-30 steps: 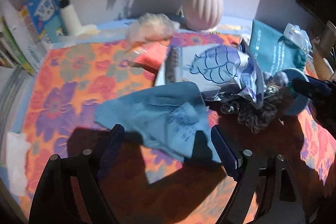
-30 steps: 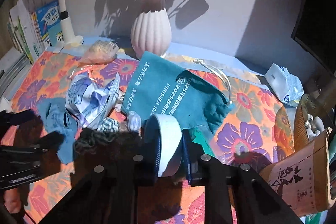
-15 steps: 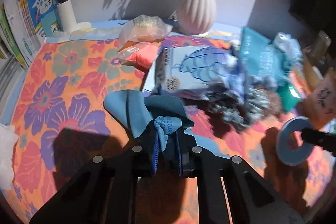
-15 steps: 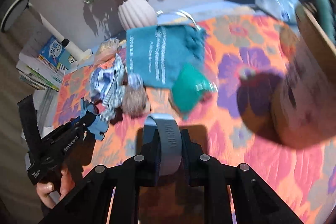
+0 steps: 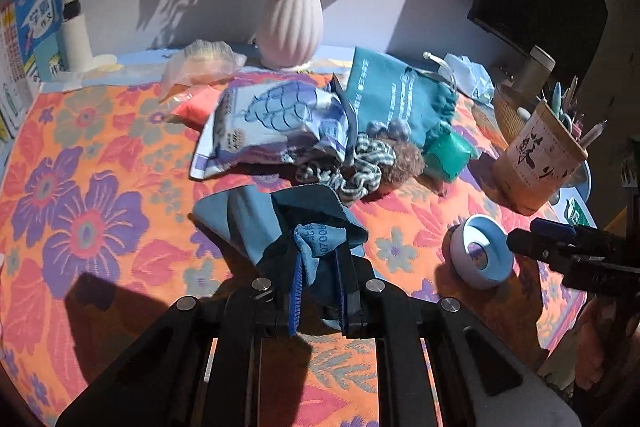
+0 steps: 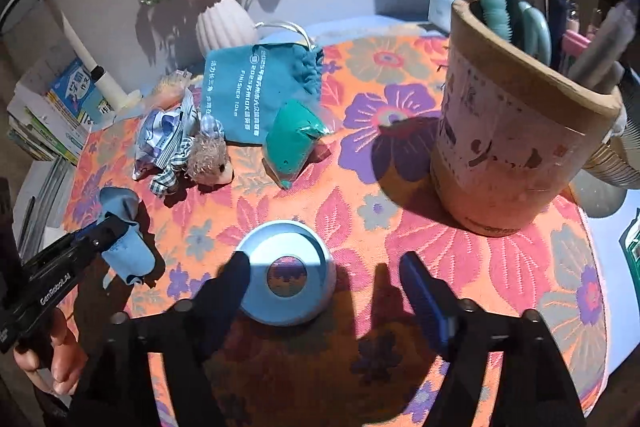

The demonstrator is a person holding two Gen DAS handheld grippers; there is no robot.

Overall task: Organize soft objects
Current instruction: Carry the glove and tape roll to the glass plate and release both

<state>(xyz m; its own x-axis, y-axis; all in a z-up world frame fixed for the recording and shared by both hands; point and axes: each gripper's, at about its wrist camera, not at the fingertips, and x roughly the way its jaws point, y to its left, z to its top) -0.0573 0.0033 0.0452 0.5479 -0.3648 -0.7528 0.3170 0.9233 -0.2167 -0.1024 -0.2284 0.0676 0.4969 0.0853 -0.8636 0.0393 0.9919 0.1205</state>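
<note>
My left gripper (image 5: 318,283) is shut on a bunched fold of the blue cloth (image 5: 248,223), whose rest trails onto the flowered tablecloth (image 5: 80,155). In the right wrist view that cloth (image 6: 128,255) hangs from the left gripper (image 6: 108,227) at the far left. A pale blue and white ring (image 6: 286,275) lies flat on the table between the jaws of my right gripper (image 6: 323,259), which are opening. The left finger overlaps the ring's edge and the right finger stands well off it. The left wrist view shows the ring (image 5: 480,259) beside the right gripper's tip (image 5: 520,239).
A teal drawstring bag (image 6: 248,87), a green packet (image 6: 292,143), a fuzzy toy in checked cloth (image 6: 208,159) and a blue-white packet (image 5: 276,123) cluster mid-table. A tall pen holder (image 6: 512,131) stands close on the right. The vase (image 5: 290,27) is at the back, books (image 6: 60,115) at the left.
The left gripper closed on the blue cloth and drew it up and back. The right gripper carried the ring away from the pile toward the pen holder, laid it flat and opened.
</note>
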